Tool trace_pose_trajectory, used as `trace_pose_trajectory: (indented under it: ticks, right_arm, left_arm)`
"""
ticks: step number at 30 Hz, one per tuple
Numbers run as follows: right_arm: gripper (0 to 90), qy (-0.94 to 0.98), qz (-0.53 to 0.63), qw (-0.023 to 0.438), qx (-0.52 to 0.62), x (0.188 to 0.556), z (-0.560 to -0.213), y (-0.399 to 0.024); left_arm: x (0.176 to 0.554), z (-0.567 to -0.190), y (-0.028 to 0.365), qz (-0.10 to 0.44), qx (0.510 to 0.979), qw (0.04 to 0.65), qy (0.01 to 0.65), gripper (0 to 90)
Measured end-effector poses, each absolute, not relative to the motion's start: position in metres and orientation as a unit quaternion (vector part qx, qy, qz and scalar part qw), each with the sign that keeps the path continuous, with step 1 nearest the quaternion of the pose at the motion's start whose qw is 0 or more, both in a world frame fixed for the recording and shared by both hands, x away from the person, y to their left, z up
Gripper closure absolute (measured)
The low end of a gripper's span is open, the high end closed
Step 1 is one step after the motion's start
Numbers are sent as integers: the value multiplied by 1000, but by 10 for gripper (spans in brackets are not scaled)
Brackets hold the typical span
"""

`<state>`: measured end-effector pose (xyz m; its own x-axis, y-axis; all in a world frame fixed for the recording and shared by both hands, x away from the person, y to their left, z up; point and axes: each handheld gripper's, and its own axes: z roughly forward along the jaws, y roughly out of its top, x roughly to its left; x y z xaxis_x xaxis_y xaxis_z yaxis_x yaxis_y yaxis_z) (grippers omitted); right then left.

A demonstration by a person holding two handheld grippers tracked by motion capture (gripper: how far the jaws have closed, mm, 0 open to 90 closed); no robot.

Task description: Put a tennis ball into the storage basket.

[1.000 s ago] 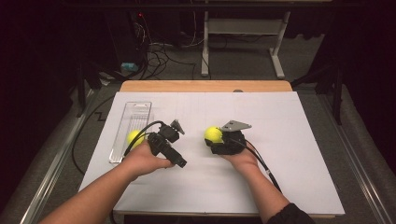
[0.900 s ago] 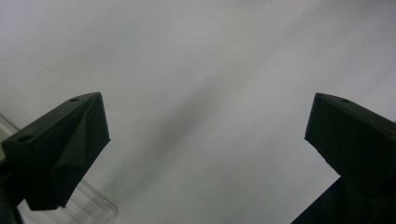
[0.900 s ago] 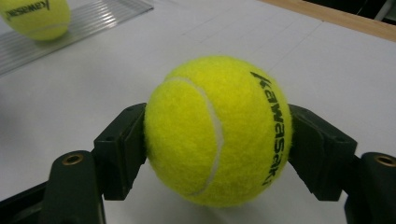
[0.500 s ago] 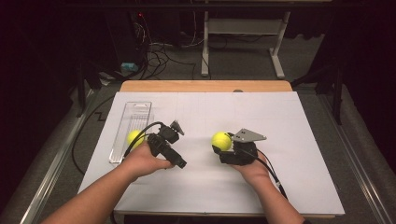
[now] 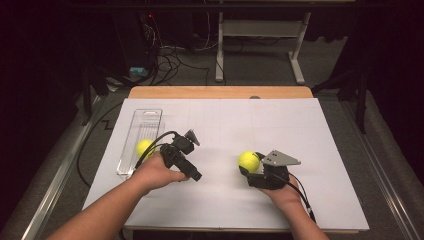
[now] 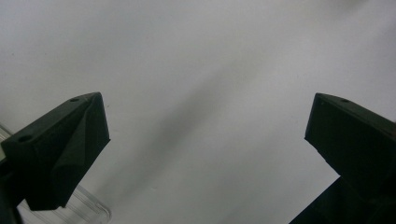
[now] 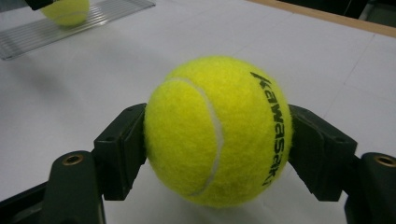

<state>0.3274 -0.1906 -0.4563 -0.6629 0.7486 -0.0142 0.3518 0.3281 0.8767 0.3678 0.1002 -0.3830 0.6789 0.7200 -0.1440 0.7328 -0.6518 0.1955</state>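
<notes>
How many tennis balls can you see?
2. One tennis ball is clamped in the right gripper. The other ball lies in the clear tray, partly hidden by the left gripper.

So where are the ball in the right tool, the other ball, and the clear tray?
held ball [image 7: 217, 130], right gripper view, its felt front
other ball [image 5: 144, 147], high view, its top
clear tray [image 5: 148, 117], high view, its far end

I am carrying the tennis ball [image 5: 248, 161] in my right gripper [image 5: 252, 167] rightward and a little downward in the high view, from the frame's centre toward lower right, widening its gap from my other hand.
</notes>
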Motion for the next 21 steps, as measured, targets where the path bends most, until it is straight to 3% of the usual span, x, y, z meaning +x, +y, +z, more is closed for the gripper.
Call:
trace_pose_trajectory:
  ticks: [21]
  right_arm:
    - [267,791,455,219,346,311,-466,-205]
  left_arm:
    - [367,-375,92,-25,910,122,394,6]
